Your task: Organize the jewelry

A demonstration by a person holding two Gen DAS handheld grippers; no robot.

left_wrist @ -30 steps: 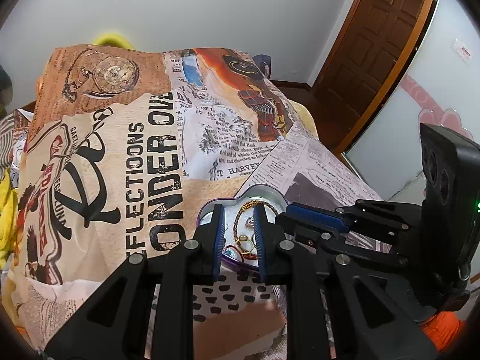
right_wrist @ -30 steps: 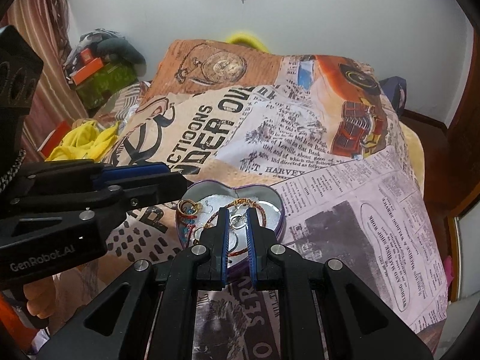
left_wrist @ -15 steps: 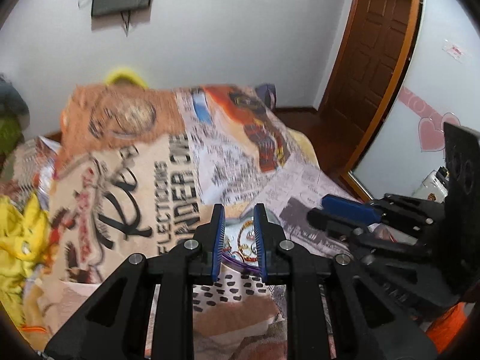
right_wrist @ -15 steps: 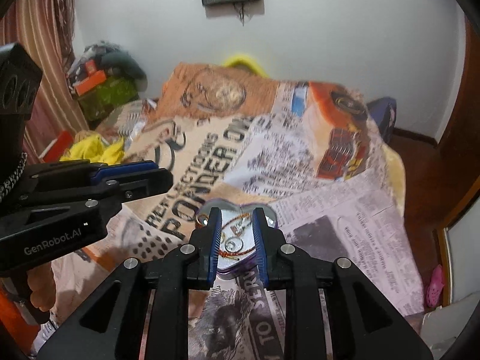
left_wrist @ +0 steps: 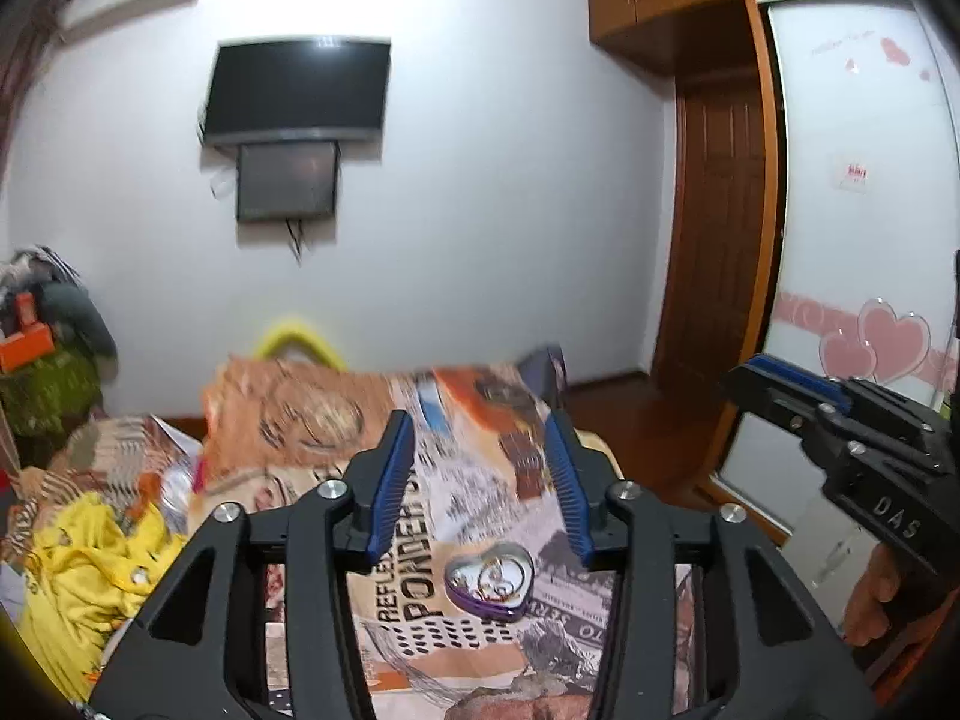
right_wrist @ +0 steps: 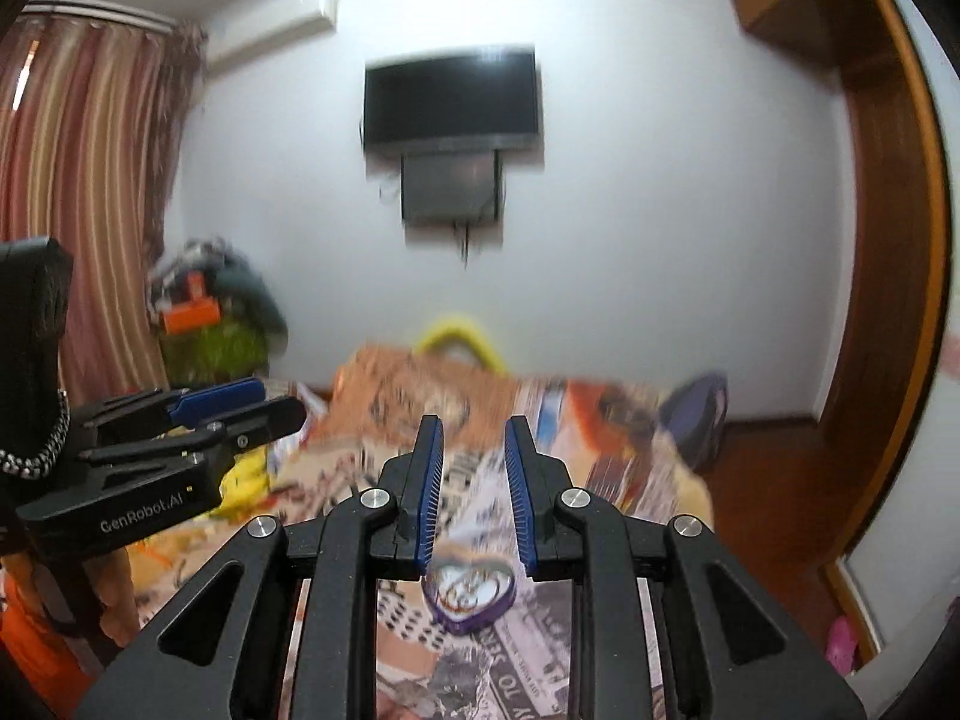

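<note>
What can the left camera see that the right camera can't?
Only the left wrist view shows the white sliding door with pink hearts and the yellow cloth heaped up. Only the right wrist view shows the striped curtain and something pink on the floor. Both show the heart-shaped tin of jewelry on the printed bedspread, the wall TV, and both grippers empty.

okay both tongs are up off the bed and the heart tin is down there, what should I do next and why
Probably bring the left tongs back down toward the heart tin. Both it and the right tongs are open and empty, and the jewelry sits in the lidless tin on the bedspread.
</note>
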